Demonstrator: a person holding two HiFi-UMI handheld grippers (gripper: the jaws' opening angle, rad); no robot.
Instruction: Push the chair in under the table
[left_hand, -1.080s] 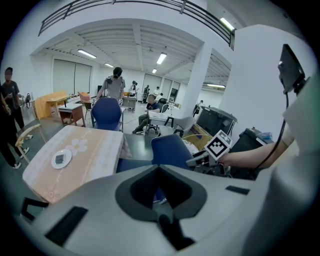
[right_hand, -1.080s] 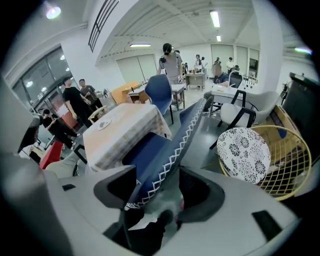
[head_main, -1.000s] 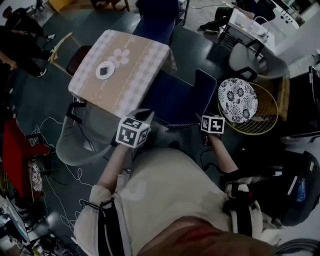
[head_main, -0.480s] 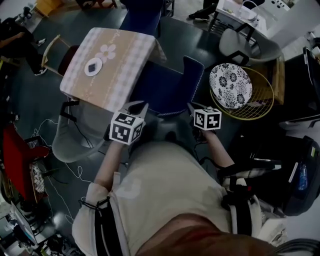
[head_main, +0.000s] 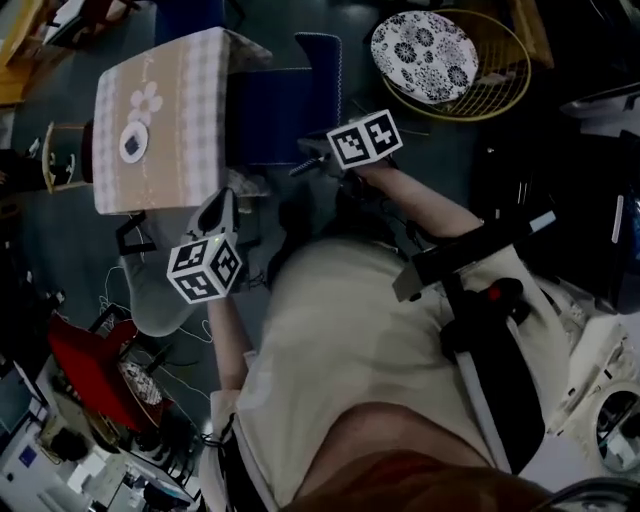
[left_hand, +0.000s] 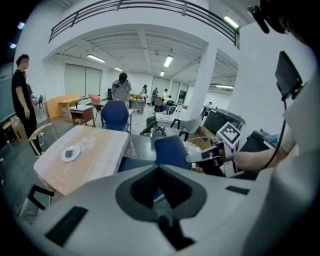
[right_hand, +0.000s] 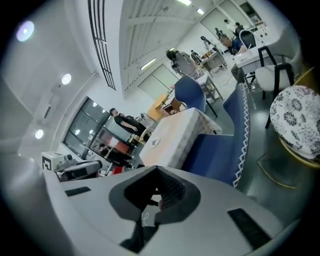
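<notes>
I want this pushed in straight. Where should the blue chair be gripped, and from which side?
Probably the blue chair by the top edge of its backrest, from behind, the side away from the table. It stands upright as a thin panel, so pushing there should send the seat under.

The table (head_main: 185, 95) hides part of the seat of the blue chair (head_main: 275, 125); the dark item (head_main: 134, 143) on the white disc (head_main: 125, 155) is too small to identify.

I see a floral cushion (head_main: 423, 42) lying in a yellow wire basket seat (head_main: 508, 72) at top right. A grey chair (head_main: 150, 305) and a red seat (head_main: 88, 362) stand near each other at lower left. A white disc (head_main: 133, 143) with a dark centre lies flat. A person in black (left_hand: 22, 90) stands far off.
</notes>
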